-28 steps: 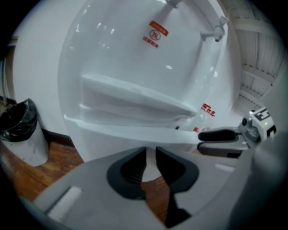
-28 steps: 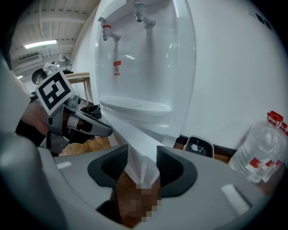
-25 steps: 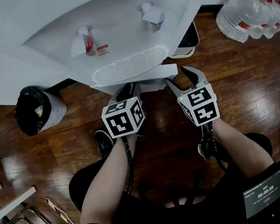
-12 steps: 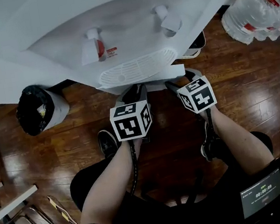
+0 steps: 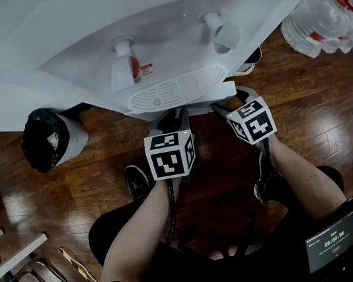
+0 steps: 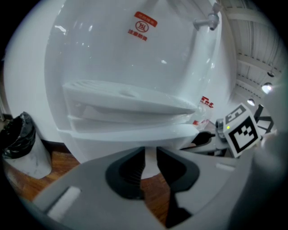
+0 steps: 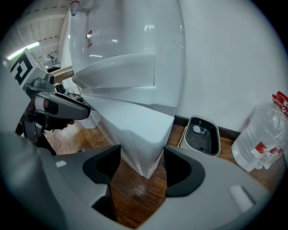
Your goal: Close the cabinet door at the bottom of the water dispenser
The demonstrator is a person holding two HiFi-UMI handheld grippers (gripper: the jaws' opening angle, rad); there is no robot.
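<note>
Standing just ahead of the left gripper [image 6: 150,164] and right gripper [image 7: 139,162], the cabinet door [image 7: 135,130] sits below the drip tray [image 5: 175,91]. Its near corner lies between the right jaws, which are spread and closing but not touching it; we judge this a setup for pushing it shut. The left jaws leave a slit showing white; we cannot confirm a pinch. We count one door and two taps [image 5: 125,64].
</note>
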